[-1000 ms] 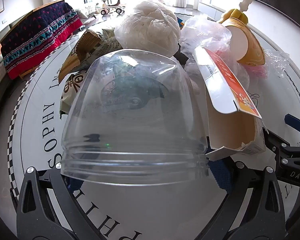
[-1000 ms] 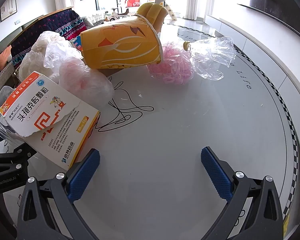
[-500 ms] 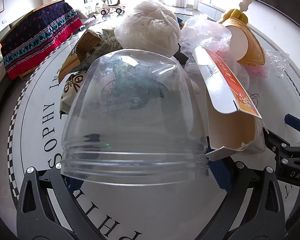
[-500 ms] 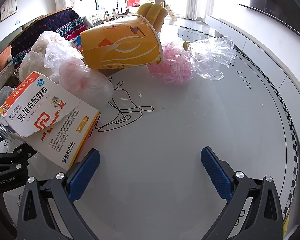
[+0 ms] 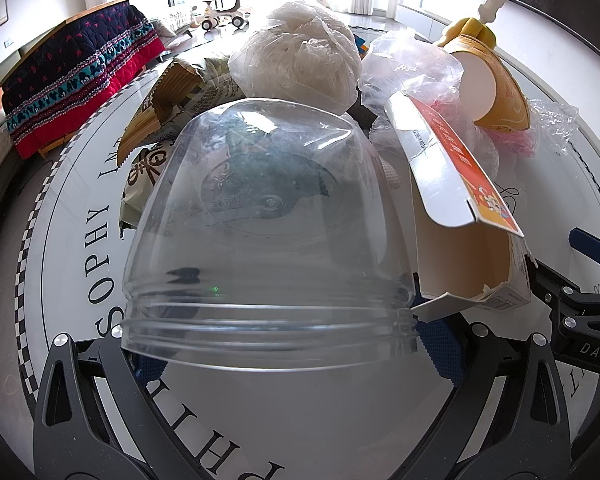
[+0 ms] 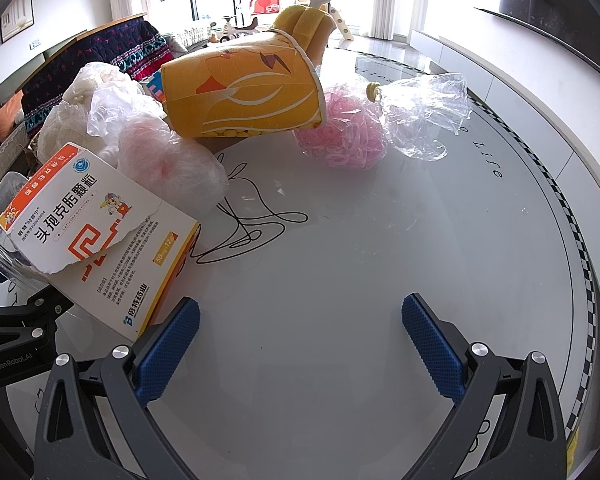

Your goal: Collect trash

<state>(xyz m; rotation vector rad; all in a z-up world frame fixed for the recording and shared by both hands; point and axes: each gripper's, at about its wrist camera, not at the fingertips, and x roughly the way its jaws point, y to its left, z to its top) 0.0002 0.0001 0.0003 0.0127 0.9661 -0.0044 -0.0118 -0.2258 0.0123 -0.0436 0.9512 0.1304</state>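
A clear plastic cup (image 5: 260,232) lies on its side with its wide rim between the fingers of my left gripper (image 5: 284,344); the blue pads touch the rim on both sides. A torn white and orange medicine box (image 5: 460,208) leans beside it, also in the right wrist view (image 6: 100,236). My right gripper (image 6: 300,344) is open and empty over the bare white table (image 6: 360,240). Beyond lie a yellow paper cup (image 6: 244,88), a pink mesh ball (image 6: 340,132), clear plastic wrap (image 6: 424,112) and crumpled bags (image 6: 168,160).
A white crumpled bag (image 5: 296,56) and a snack packet (image 5: 160,120) lie behind the clear cup. A yellow sponge brush (image 6: 304,28) stands behind the paper cup. A dark patterned quilt (image 5: 76,80) hangs at the left. The table's checkered rim (image 6: 580,240) curves at the right.
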